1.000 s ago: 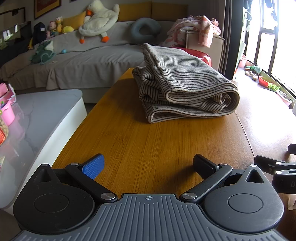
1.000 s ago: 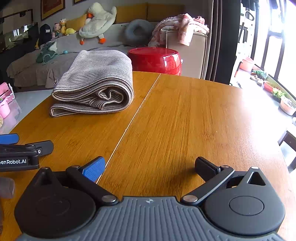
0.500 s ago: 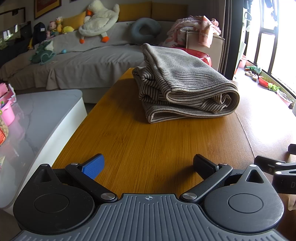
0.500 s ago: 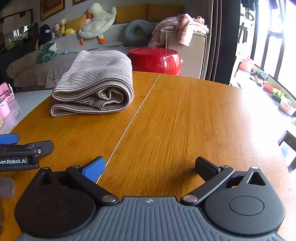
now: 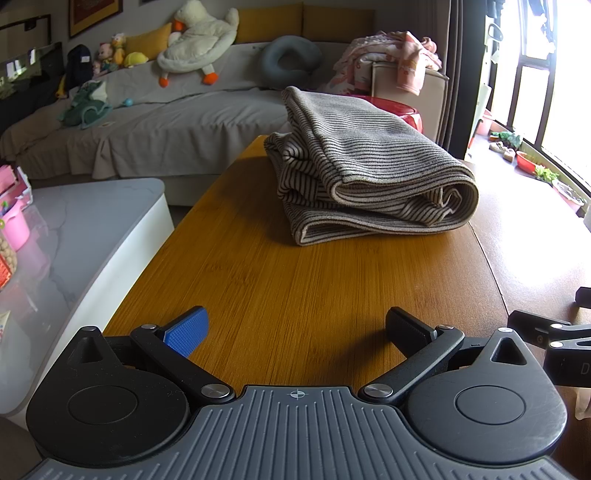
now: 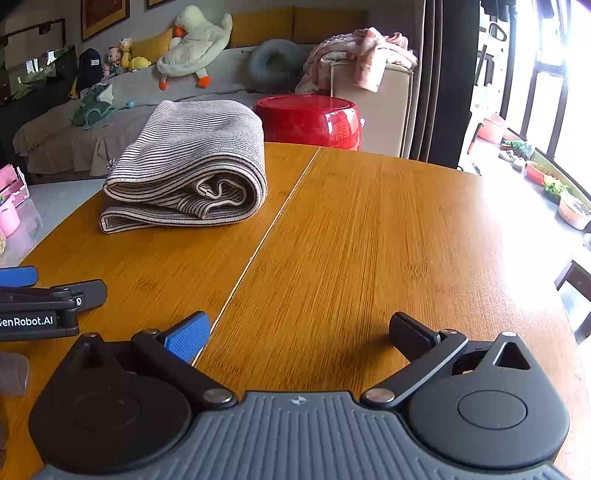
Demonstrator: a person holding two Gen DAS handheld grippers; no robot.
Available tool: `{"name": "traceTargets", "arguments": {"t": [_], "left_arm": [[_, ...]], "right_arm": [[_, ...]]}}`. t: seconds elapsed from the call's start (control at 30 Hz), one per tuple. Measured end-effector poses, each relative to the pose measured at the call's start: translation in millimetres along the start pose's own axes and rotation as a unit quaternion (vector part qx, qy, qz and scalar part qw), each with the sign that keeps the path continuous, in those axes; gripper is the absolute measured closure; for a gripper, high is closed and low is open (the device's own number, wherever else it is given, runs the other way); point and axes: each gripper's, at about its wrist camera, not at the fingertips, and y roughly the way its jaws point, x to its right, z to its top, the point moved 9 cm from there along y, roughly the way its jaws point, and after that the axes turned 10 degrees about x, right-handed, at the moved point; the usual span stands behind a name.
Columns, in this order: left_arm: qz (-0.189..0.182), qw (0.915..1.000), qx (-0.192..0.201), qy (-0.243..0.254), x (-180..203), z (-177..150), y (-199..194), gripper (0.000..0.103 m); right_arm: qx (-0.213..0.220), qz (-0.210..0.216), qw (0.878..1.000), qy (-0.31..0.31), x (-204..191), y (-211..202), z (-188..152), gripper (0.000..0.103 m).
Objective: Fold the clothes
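- The left tool (image 5: 295, 328) sits low over the near edge of the orange-brown bamboo tabletop (image 5: 280, 280), level and pointing along the wood toward the far end.
- Its two fingers, one with a blue ribbed pad (image 5: 186, 331) and one black (image 5: 406, 326), are spread wide apart with nothing between them but bare wood.
- The right tool (image 6: 299, 332) takes the same low, level pose at the near edge, just beside the left one; the left tool's black side, lettered "GenRobot.AI", shows at the left border of the right wrist view.
- The right tool's fingers, blue pad (image 6: 188, 336) and black pad (image 6: 410, 330), also stand wide open and grip nothing; the tabletop's centre seam (image 6: 273, 225) runs away from just beside the blue pad.
- The folded beige garment with thin dark stripes (image 5: 365, 173) lies in a thick bundle at the far left part of the tabletop, well apart from both tools, with its rolled edge facing the cameras and its long side close to the seam.
- In the right wrist view the same garment (image 6: 192, 166) rests left of the seam, near the far edge.
- A glossy red round stool (image 6: 310, 118) stands just beyond the far edge.
- A grey-covered sofa (image 5: 147, 125) with a white plush duck (image 5: 199, 33) on it lies behind.
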Motion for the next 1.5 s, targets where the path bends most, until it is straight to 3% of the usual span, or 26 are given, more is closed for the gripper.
{"name": "traceTargets", "arguments": {"t": [0.57,0.7,0.8,0.93,1.03,1.2,1.33,1.5], "left_arm": [[0.0,1.0,0.0,0.0,0,0,-1,0.0],[-0.012,0.9999,-0.008,0.006,1,0,-1,0.0],[-0.04,0.9989,-0.01,0.021,9,-1,-3,0.0],[-0.058,0.9983,-0.004,0.004,12,-1,-7,0.0],[-0.043,0.999,-0.002,-0.009,8,-1,-7,0.0],[-0.011,0.9995,0.001,-0.03,-1,-1,-9,0.0],[-0.012,0.9978,0.024,-0.06,-19,0,-23,0.0],[-0.025,0.9897,0.092,-0.106,-57,14,-63,0.0]], "right_arm": [[0.0,0.0,1.0,0.0,0,0,0,0.0],[0.004,-0.007,1.0,0.004,0,-1,0,0.0],[0.01,-0.022,1.0,0.01,-1,-4,-2,0.0],[0.013,-0.036,0.999,0.017,-1,-5,-3,0.0],[0.014,-0.04,0.999,0.015,-2,-5,-3,0.0],[0.013,-0.024,1.0,0.011,0,-5,-3,0.0],[0.013,-0.01,1.0,0.003,-3,-8,-5,0.0],[0.015,0.076,0.995,-0.056,-62,-22,-11,0.0]]}}
